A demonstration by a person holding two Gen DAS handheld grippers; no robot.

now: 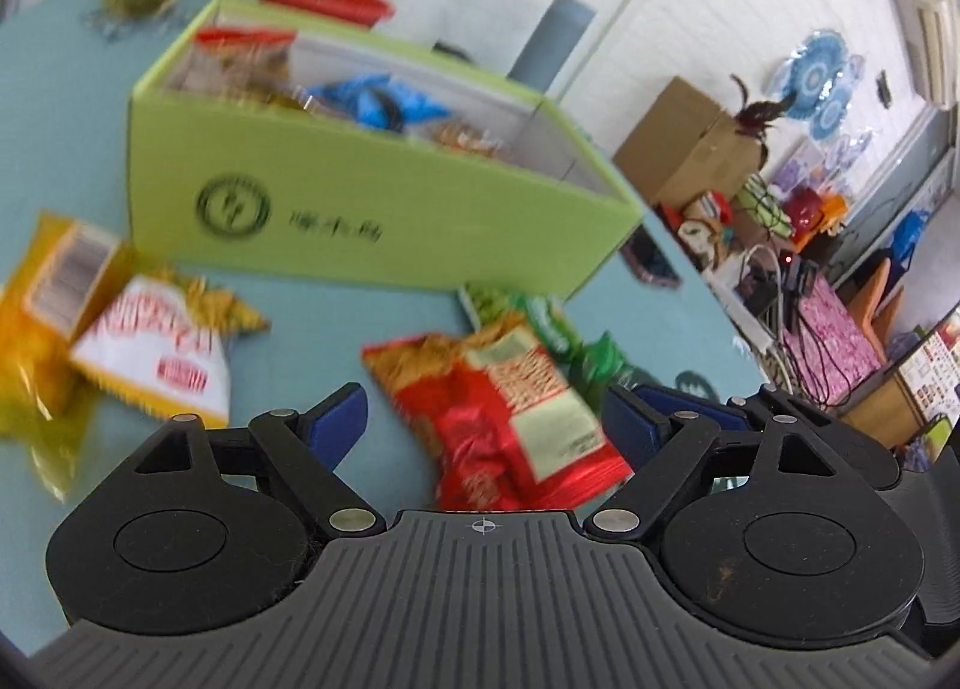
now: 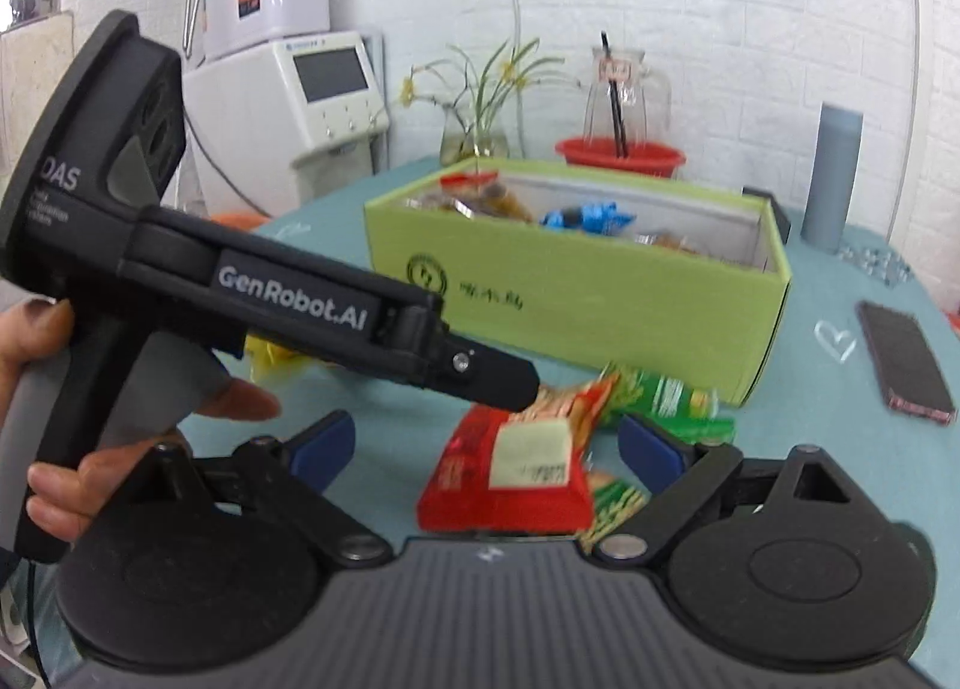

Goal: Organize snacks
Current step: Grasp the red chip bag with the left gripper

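A red snack bag (image 1: 510, 407) lies on the teal table between the blue pads of my left gripper (image 1: 486, 425), whose jaws stand wide and do not press it. My right gripper (image 2: 486, 449) is also open, with the same red snack bag (image 2: 516, 467) between its fingers. The left gripper (image 2: 516, 389) reaches in from the left just above the bag's far end. A green bag (image 2: 666, 395) lies beside and partly under the red one. The light green box (image 1: 360, 197) behind them holds several snacks. Two yellow and white bags (image 1: 162, 353) lie at the left.
A dark phone (image 2: 906, 365) lies on the table at the right. Behind the box stand a grey cylinder (image 2: 834, 179), a glass pitcher in a red bowl (image 2: 618, 155) and a flower vase (image 2: 480, 137). A hand (image 2: 36, 329) holds the left gripper's handle.
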